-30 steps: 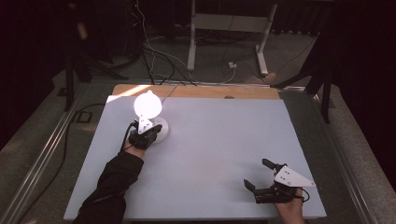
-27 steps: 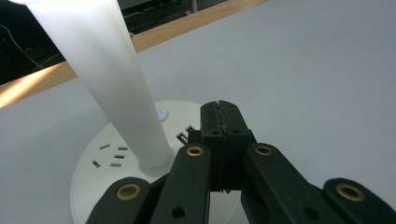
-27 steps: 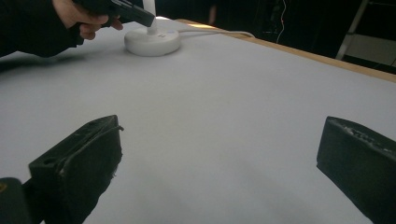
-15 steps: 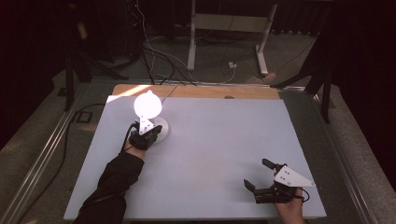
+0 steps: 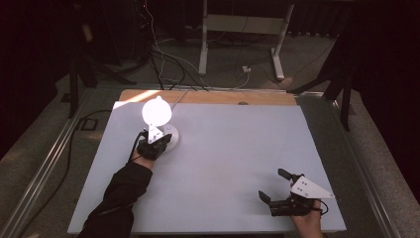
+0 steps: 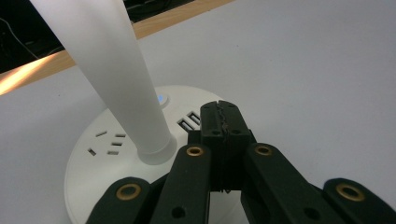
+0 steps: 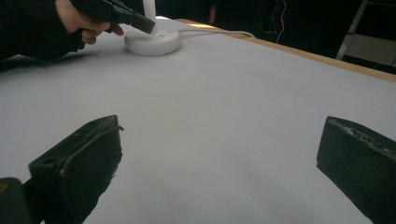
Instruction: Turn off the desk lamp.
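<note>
While the lit white desk lamp with a round plastic base [image 5: 168,140] stands in the upper left of the high view on the white table top [image 5: 233,163], the left gripper [image 5: 154,144] rests over that base with its jaws pressed together and nothing between them, their tips just short of the small blue-lit button [image 6: 161,98] beside the tapered white stem [image 6: 116,70]. In the left gripper view the base carries socket slots and two ports, so it is probably a weighted, rigid disc that sits firm, while the tall stem and glowing round head [image 5: 157,112] would likely tip if pushed high up. Its smooth plastic looks slippery; any hold is best taken low, at the rim of the base or the foot of the stem, and the button wants only a light touch. At the lower right of the high view the right gripper [image 5: 277,191] lies on the table, jaws spread wide and holding nothing, well apart from the lamp.
</note>
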A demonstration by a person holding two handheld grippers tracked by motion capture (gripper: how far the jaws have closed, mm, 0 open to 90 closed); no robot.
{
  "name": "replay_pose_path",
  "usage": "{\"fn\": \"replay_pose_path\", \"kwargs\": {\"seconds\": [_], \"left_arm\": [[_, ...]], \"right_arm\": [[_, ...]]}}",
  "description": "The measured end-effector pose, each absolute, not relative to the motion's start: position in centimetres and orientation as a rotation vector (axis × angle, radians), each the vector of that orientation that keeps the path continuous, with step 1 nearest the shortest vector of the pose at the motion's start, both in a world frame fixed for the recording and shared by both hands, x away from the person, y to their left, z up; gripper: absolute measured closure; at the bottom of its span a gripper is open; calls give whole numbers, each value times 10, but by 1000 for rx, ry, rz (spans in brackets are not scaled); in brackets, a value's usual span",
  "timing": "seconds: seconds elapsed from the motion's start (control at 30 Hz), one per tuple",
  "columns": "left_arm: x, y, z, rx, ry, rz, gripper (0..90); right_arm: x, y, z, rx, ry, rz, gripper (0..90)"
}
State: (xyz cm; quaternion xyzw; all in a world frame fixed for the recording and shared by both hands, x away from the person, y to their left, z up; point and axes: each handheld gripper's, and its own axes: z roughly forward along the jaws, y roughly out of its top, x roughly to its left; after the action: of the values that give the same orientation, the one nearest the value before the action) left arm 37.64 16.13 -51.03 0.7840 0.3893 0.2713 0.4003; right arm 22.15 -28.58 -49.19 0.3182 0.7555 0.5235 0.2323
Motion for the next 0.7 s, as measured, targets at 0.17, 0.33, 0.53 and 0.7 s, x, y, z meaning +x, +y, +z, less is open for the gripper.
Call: {"fn": "replay_pose_path", "kwargs": {"seconds": [0.17, 0.33, 0.53, 0.7], "left_arm": [[377, 163, -512, 1986, 991, 681, 900], [377, 161, -513, 1987, 986, 674, 900], [377, 161, -516, 1999, 986, 677, 900], [378, 161, -516, 2006, 981, 668, 900]], "right_arm": [[222, -286, -492, 875, 2076, 1439, 0], [221, -286, -492, 875, 2076, 1440, 0], [221, -286, -492, 874, 2076, 1439, 0], [222, -286, -492, 877, 2078, 1438, 0]]}}
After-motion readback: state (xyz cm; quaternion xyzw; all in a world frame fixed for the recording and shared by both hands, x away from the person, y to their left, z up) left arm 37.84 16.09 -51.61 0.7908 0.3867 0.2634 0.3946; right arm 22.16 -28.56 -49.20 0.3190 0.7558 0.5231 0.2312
